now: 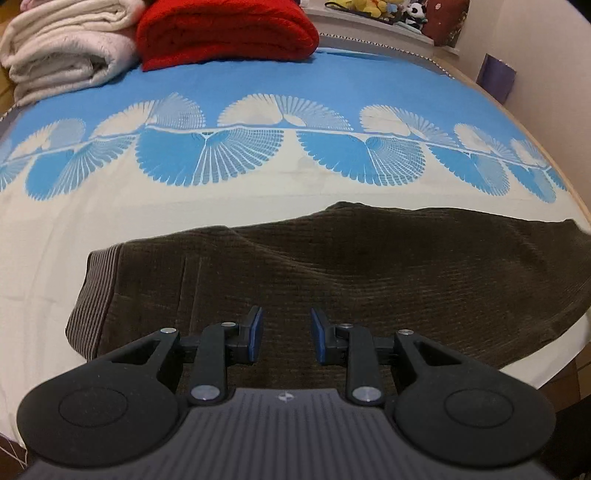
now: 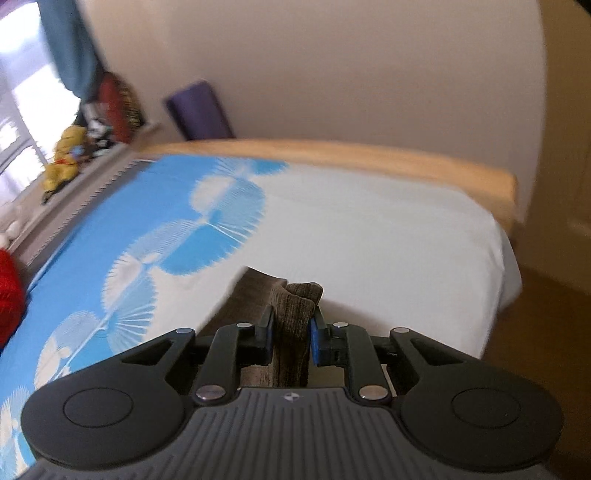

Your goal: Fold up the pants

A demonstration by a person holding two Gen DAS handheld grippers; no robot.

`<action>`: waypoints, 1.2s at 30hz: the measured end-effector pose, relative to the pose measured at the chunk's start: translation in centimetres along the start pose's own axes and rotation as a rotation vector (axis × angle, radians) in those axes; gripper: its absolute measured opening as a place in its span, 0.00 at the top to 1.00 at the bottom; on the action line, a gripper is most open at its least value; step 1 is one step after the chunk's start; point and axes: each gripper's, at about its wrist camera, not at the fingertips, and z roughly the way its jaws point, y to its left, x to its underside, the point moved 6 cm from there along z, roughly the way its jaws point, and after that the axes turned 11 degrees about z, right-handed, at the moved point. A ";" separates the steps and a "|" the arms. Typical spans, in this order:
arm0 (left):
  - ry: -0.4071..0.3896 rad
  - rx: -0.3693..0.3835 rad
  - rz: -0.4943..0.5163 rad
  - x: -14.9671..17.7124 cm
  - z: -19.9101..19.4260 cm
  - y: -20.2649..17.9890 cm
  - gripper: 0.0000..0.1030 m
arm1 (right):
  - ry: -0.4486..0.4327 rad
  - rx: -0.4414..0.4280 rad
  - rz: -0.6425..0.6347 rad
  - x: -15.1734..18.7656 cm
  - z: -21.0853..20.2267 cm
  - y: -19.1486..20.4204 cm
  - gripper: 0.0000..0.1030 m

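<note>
Brown corduroy is bunched between the blue pads (image 2: 313, 332) of the right gripper (image 2: 291, 328), which is pinched tight on a gathered end of the pants (image 2: 291, 314); the cloth stands up past the fingertips in a small crumpled peak. That view is smeared with motion, so I'd judge this hand is carrying its end of the garment across to make a fold, lifting it clear of the bedspread (image 2: 369, 229) so it doesn't drag.

The left gripper (image 1: 287, 334) hangs over the middle of the pants (image 1: 332, 266) with its jaws spread and nothing between them. From here I can't tell whether the fingertips touch the fabric or hover just above it. My guess is that it waits there to pin the cloth down or to mark the crease line while the other end comes over.

In the left view, the pants lie flat along the near edge of the bed, the ribbed striped waistband (image 1: 94, 299) at the left and the rest running off to the right. Beyond them the cover turns from cream to blue with a row of fan shapes. At the far side sit a folded red blanket (image 1: 225, 33) and a folded white blanket (image 1: 66, 51), well apart from the work, with soft toys (image 1: 369, 7) on a ledge behind.
</note>
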 end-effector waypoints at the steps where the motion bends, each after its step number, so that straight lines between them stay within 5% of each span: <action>1: -0.015 -0.007 0.012 -0.3 -0.1 0.0 0.70 | -0.024 -0.027 -0.038 0.2 -0.9 1.4 0.82; 6: -0.022 -0.007 0.000 -0.5 0.1 0.3 0.70 | -0.171 -0.298 -0.370 4.8 -8.2 11.7 0.83; 10: -0.027 -0.006 0.008 -0.6 0.1 0.3 0.70 | -0.178 -0.588 -0.695 15.2 -15.3 18.8 0.83; 12: -0.021 -0.008 0.017 -0.5 0.3 0.3 0.70 | -0.098 -0.693 -0.826 21.3 -17.3 20.4 0.82; 15: 0.003 0.002 0.020 -0.1 0.7 0.4 0.70 | 0.142 -0.780 -1.039 30.9 -17.5 21.0 0.82; 19: 0.029 0.013 0.008 0.3 1.2 0.6 0.70 | 0.505 -0.708 -1.364 41.6 -14.8 17.6 0.77; 22: 0.043 0.025 -0.001 0.6 1.4 0.6 0.70 | 0.419 -0.730 -1.441 41.8 -16.3 17.3 0.68; 26: 0.043 0.032 0.004 0.5 1.6 0.3 0.70 | 0.411 -0.801 -1.281 38.6 -18.2 18.1 0.42; 31: 0.053 0.030 0.011 0.2 2.2 -0.5 0.70 | 0.417 -0.701 -1.245 38.6 -15.0 18.2 0.42; 36: 0.066 0.021 0.025 -0.1 3.0 -1.3 0.70 | 0.426 -0.691 -1.295 41.0 -13.7 18.9 0.45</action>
